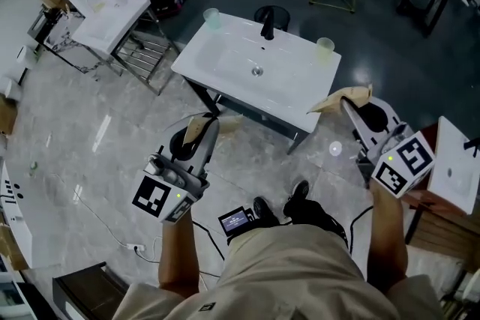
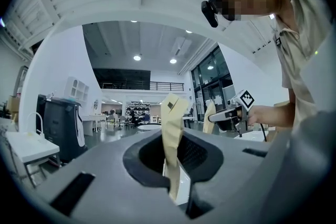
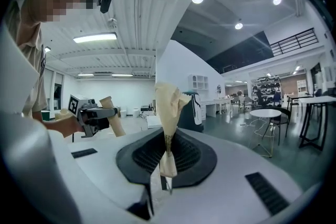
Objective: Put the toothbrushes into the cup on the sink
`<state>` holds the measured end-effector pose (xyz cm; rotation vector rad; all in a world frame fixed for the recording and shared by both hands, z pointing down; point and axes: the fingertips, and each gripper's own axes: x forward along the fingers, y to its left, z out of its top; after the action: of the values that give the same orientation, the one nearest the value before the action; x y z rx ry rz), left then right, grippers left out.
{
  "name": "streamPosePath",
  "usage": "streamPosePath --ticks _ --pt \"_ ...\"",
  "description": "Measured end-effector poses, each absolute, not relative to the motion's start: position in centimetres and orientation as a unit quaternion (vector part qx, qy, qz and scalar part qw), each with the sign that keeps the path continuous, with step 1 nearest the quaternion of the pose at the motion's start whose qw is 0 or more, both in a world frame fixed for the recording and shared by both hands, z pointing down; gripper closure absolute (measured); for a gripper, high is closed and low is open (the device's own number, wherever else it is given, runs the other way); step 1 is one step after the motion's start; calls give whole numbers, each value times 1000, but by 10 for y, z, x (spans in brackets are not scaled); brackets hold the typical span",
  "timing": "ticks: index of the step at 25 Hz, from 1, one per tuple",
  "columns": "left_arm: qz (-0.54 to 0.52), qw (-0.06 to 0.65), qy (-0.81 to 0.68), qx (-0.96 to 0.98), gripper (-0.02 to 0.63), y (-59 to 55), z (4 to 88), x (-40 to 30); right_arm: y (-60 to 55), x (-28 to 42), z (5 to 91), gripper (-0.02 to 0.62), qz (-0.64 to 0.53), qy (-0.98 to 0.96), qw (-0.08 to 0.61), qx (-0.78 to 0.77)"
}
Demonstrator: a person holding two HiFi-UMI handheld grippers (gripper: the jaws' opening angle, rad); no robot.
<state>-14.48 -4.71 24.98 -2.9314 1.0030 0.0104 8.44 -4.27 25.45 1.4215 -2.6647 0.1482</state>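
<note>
The left claw [image 2: 177,181] is closed tight on a tan, paper-wrapped stick, which I take for a toothbrush [image 2: 172,123]. The grip is low on it, so most of its length stands free beyond the jaws. That looks deliberate, because a long free end can be lowered into a cup while the claw stays outside the rim. The right claw [image 3: 164,176] is clamped the same way on a second toothbrush [image 3: 168,107], whose crumpled wrapper top rises well clear of the dark pads. Both claws tilt upward, so each gripper view looks past its toothbrush to the ceiling and across to the other claw. From the head view the person stands on the pale floor [image 1: 90,139] facing a white sink [image 1: 225,60], one claw held out to each side. Neither claw has reached the sink, though the right one is nearer its front corner. A dark faucet [image 1: 267,22] rises at the back edge. A left cup [image 1: 212,18] stands on the far left corner and a right cup [image 1: 324,49] on the far right corner, both upright. Which cup is meant I cannot tell. Since each claw roughly faces its own cup, one toothbrush may be bound for each. The carry looks about halfway done, with the placing yet to come.
</note>
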Motion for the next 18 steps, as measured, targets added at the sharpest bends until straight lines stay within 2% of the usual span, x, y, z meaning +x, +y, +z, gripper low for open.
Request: streamPosePath --ticks 7,18 --pt "-16 11 328 -944 571 -98 267 -121 -103 125 272 568 61 -873 53 480" --pt "-19 -10 339 -941 571 -212 271 -44 -257 234 315 566 82 -853 55 512"
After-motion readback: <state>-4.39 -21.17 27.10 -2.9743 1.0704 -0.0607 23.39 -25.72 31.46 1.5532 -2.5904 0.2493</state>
